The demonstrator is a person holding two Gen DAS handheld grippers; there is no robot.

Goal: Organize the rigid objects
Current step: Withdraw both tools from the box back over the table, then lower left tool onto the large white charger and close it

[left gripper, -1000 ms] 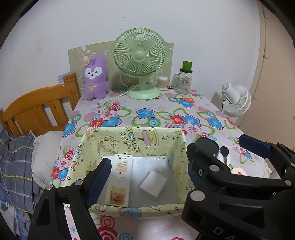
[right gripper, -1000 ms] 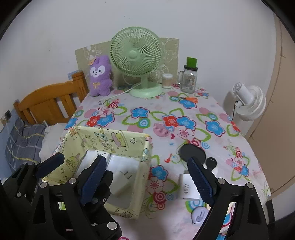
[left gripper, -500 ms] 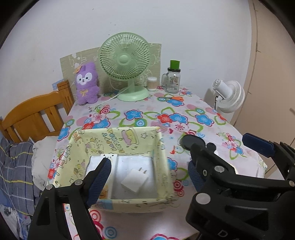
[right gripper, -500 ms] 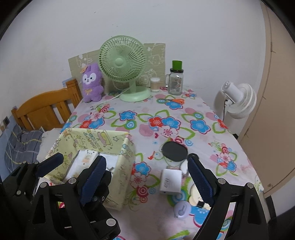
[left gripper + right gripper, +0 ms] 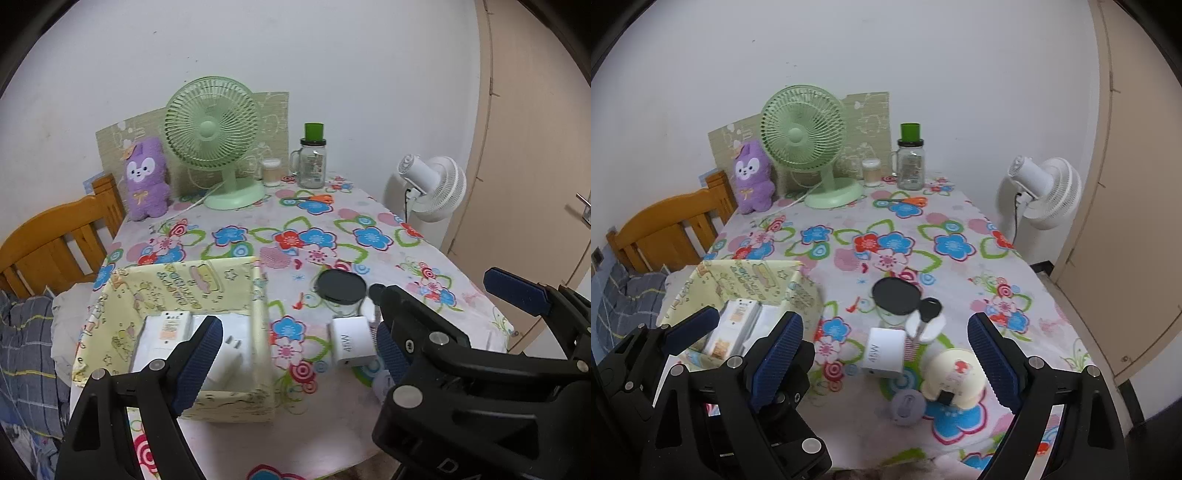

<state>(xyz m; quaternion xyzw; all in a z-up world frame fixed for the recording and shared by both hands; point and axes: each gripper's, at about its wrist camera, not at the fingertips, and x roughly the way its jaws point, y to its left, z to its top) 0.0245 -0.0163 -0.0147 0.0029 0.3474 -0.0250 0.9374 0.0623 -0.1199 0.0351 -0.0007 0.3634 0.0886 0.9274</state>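
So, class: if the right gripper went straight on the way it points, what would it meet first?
Probably the white charger, which lies nearly centred ahead of the open right gripper. The cream round gadget sits just right of that line; depth is unclear.

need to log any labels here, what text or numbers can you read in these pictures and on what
White charger block: a grey number with a W on its side, digits too blurred to read.
Yellow box: printed lettering on the inner wall, too small to read.
White flat pack in the box: label too small to read.
Glass jar: label unreadable.
Right gripper body: a raised "D", the rest cut off.
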